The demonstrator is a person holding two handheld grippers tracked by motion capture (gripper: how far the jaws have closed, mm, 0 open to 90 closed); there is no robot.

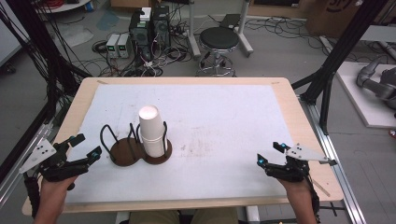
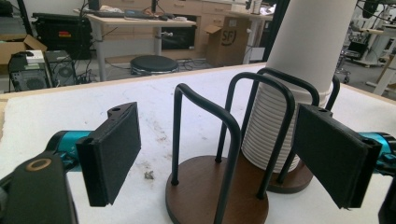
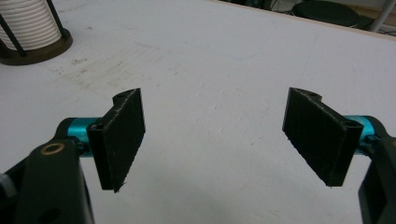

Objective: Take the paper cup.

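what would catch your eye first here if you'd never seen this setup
The tall stack of white cups near the middle of the white table, standing in one side of a black wire holder whose other side is empty. Then the left gripper and right gripper, both open, at the near corners.

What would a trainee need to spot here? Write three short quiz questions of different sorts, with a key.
1. True or false: the stack of white paper cups stands in the empty black wire holder on a round brown wooden base.
2. Which gripper is nearer the cups? A left gripper B right gripper
3. Fill in: both grippers' jaws are ____.

Key: 1 false, it stands in the neighbouring black wire holder; 2 A; 3 open.
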